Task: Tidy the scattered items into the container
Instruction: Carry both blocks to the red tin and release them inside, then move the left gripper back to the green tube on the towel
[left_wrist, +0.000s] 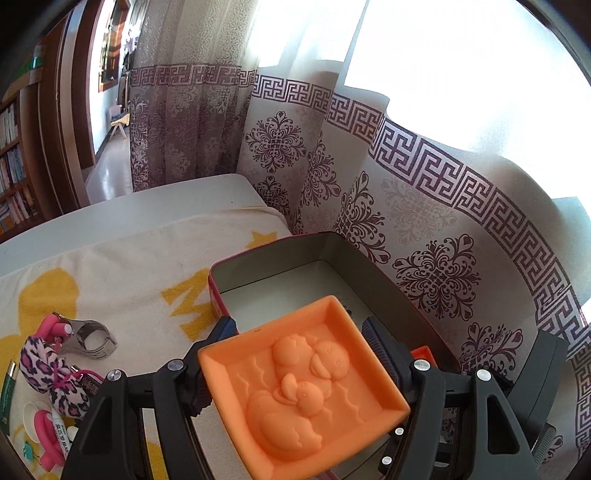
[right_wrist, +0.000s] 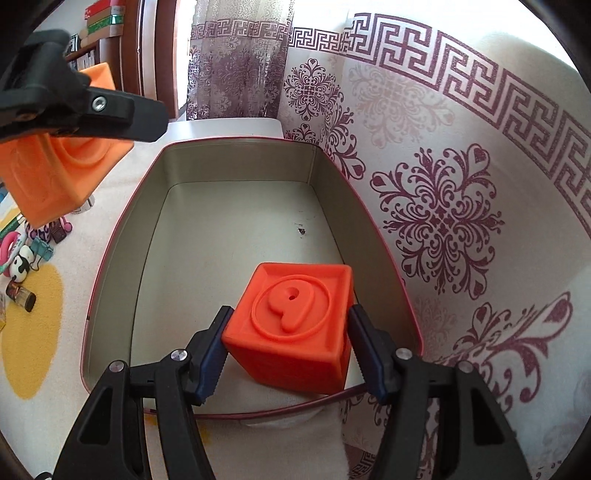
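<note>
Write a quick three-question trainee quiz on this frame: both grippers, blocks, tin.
1. True or false: the tin already holds several items.
2. Which gripper holds the block with the duck relief? A) left B) right
3. What is embossed on top of the red-orange block?

Key:
1. False; only that block, gripped by the right gripper, is over it.
2. A; the left gripper clamps the duck block.
3. A circled number, like a 9.

a raised "9" stands on the red-orange block (right_wrist: 295, 325).
</note>
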